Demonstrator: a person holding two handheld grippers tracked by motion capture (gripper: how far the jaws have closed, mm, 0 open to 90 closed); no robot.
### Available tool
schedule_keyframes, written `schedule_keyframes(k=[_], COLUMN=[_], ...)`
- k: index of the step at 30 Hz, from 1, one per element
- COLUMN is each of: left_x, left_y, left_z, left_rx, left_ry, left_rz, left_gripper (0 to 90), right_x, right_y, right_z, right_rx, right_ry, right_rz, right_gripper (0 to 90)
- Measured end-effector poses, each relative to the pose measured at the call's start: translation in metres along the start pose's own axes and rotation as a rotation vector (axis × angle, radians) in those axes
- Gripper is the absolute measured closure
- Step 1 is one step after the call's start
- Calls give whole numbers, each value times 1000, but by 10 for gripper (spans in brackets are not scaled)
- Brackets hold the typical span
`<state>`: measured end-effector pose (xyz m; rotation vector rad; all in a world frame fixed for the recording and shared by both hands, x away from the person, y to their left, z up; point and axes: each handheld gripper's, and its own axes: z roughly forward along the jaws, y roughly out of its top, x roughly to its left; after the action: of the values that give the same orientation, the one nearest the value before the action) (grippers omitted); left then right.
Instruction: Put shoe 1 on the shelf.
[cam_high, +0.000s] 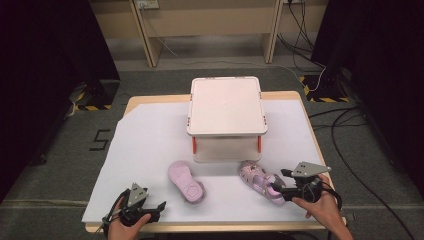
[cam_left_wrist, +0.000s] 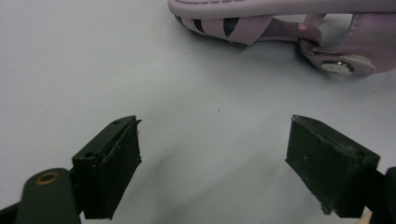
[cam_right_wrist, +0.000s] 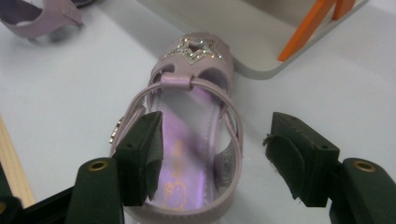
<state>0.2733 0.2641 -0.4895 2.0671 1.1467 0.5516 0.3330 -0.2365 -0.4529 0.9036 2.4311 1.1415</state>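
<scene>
From the high view, two pink sandals lie on the white-covered bench (cam_high: 150, 145) in front of a lidded storage box (cam_high: 226, 117): one sandal (cam_high: 186, 183) lies sole-up near the middle, the other, upright sandal (cam_high: 262, 182) sits to the right, its heel end between the jaws of the right hand-held gripper (cam_high: 278, 188). The right hand (cam_high: 320, 207) holds that tool low and roughly level, pointing left toward the shoe; the left hand-held gripper (cam_high: 161, 206) rests near the bench's front edge, aimed toward the overturned sandal but apart from it. In the left gripper view, the jaws stand wide apart over bare covering, nothing between them, with the overturned sandal (cam_left_wrist: 280, 23) ahead. In the right gripper view, the jaws stand apart and straddle the heel of the star-trimmed sandal (cam_right_wrist: 194, 135); the left pad lies at or over the shoe's side, the right pad is clear. For a sound grip, I judge the tool should centre on the heel cup and close on its firmer sides, not the thin straps.
</scene>
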Motion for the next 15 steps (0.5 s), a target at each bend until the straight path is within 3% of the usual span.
schedule_keyframes(k=[8, 12, 15], left_x=[-1, -1, -3], left_y=[1, 1, 1], left_z=[1, 1, 0], left_rx=[13, 6, 4], left_ry=[0, -3, -6], left_rz=[13, 14, 22], left_gripper=[169, 169, 168], right_x=[11, 14, 23], right_y=[4, 9, 13], right_z=[13, 16, 20], right_rx=[-1, -15, -14], right_ry=[-26, -45, -64], right_rz=[-88, -117, -181], right_gripper=[405, 489, 581])
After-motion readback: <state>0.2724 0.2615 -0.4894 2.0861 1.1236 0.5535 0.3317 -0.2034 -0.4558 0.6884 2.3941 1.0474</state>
